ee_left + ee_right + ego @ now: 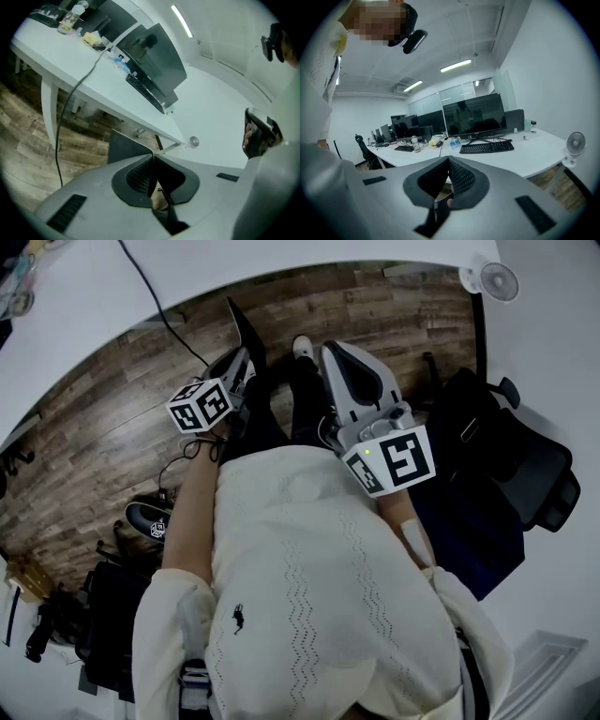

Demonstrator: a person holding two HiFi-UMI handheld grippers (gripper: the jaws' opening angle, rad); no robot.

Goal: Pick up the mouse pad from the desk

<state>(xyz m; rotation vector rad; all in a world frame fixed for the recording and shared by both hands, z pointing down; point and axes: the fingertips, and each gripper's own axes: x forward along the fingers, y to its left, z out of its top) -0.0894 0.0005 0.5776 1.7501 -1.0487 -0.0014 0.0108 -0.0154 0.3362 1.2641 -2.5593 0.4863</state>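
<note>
Mouse pad (123,149) pinched in left tool (152,157); right tool (447,160) closed, empty.

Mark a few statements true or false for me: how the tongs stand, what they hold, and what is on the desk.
1. The left tongs and right tongs are both shut and empty. True.
2. The mouse pad is gripped. False: neither pair holds anything, and no mouse pad can be made out.
3. A keyboard lies before a dark monitor on the white desk. True.
4. The small fan stands under the desk. False: it stands on the desk's edge.
5. Both tongs are over the desk. False: the head view shows them over the wooden floor.
</note>
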